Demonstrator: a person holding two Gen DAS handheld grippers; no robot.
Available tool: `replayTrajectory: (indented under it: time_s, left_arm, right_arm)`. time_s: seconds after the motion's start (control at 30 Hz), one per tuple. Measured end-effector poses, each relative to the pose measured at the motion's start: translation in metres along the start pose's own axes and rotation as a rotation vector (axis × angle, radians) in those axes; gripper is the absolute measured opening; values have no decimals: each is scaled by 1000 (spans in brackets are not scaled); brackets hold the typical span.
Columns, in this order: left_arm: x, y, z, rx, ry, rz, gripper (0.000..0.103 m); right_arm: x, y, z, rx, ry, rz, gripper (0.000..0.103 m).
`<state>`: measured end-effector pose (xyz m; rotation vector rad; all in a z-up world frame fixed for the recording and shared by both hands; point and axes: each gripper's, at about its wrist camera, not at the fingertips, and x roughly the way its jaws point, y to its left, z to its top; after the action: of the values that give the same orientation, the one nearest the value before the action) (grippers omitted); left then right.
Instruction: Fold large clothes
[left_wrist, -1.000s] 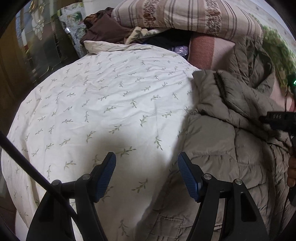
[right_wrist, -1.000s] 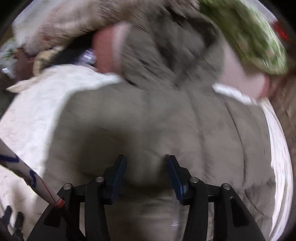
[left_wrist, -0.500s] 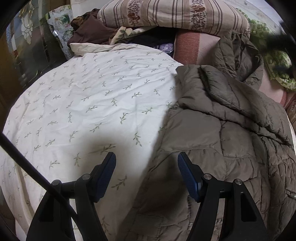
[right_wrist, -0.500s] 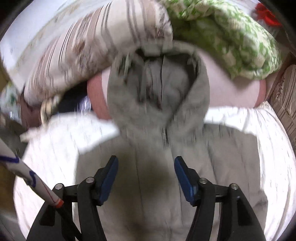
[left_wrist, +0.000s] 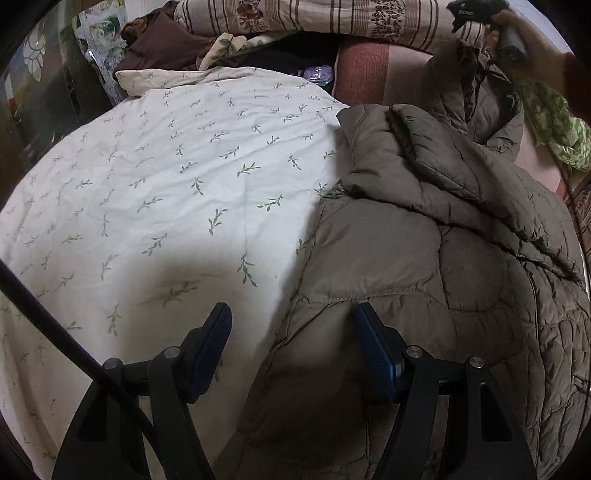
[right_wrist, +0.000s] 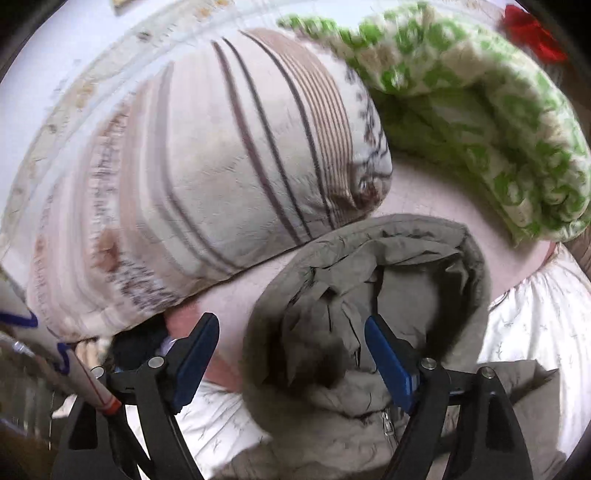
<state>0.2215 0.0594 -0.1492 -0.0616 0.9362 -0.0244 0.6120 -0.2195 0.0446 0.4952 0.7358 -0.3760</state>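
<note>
Quilted jacket (left_wrist: 424, 258) spread on bedsheet (left_wrist: 166, 177), left gripper (left_wrist: 291, 347) parted, empty, over its edge, right gripper (right_wrist: 291, 354) just widening, empty, above hood (right_wrist: 369, 280).

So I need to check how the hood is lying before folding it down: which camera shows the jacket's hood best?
The right wrist view: the hood fills the centre, its opening facing the camera, just beyond the open right claw. The left wrist view shows it only small, side-on and crumpled at the far edge.
</note>
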Motion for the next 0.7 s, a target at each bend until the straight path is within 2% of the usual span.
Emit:
replayTrajectory:
  time_s: [0.07, 0.1, 0.13, 0.17, 0.2, 0.33, 0.47, 0.7]
  left_arm:
    - [3, -1, 0, 1, 9, 1, 68]
    - [4, -2, -1, 5, 11, 3, 68]
    - [4, -2, -1, 8, 11, 6, 68]
    - [4, -3, -1, 12, 9, 9, 68]
    - [4, -4, 0, 15, 8, 11, 68]
    - [1, -3, 1, 7, 5, 8, 68]
    - [-5, 2, 2, -16, -3, 0, 68]
    - [-22, 13, 0, -43, -35, -15, 68]
  right_arm:
    - [14, -1, -1, -10, 9, -29, 85]
    - [18, -1, -2, -26, 12, -40, 74]
    - [21, -2, -3, -38, 21, -34, 58]
    - [23, -3, -5, -40, 49, -14, 14]
    - [18, -6, -9, -35, 58, -2, 9]
    - [-27, -10, -27, -99, 25, -9, 8]
    - [-92, -25, -59, -136, 32, 40, 8]
    - [-203, -56, -148, -209, 55, 100, 7]
